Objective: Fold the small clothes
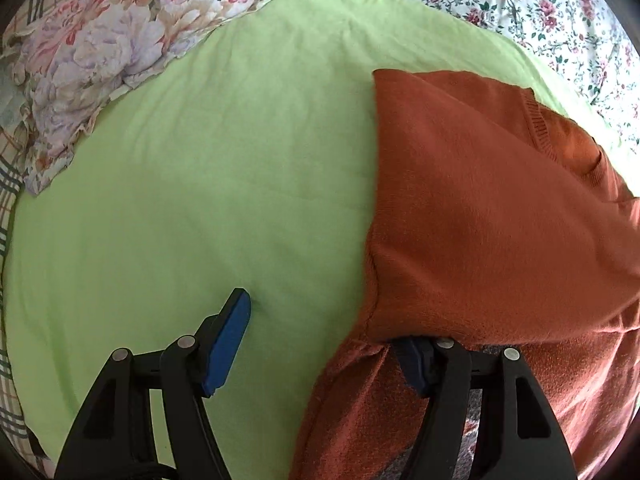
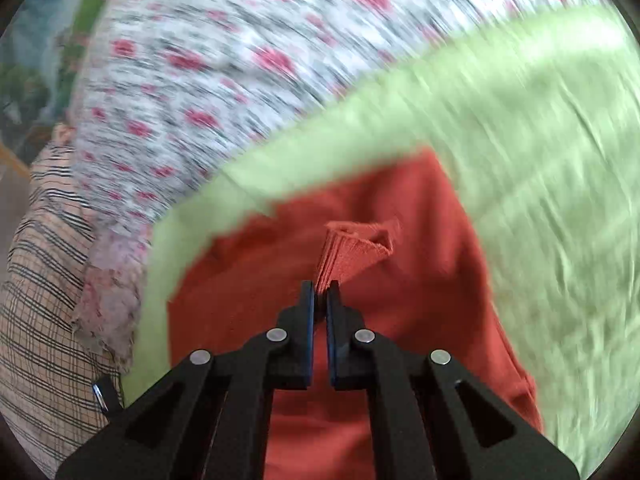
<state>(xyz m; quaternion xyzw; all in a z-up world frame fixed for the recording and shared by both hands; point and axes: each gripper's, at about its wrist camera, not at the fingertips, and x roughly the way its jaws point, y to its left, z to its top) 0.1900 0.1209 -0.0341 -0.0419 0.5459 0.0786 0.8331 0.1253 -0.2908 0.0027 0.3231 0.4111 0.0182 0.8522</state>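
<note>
Soft knit in two grippers on a green-sheeted bed

Left wrist view: the rust-orange knitted sweater (image 1: 500, 208) drapes limply over one finger of the left gripper (image 1: 324, 344), its jaws apart. Right wrist view: the right gripper (image 2: 320, 292) is clamped on a bunched sweater (image 2: 360, 248) edge just ahead; light, floppy cloth, best pinched at hems.

Both fisheye views are bright with soft, even daylight and no hard glare. The left wrist view is sharp; straight edges bow toward the dark rim from twelve round to six o'clock. The right wrist view is heavily motion-smeared, with only the black fingers (image 2: 304, 320) at six o'clock crisp.
</note>
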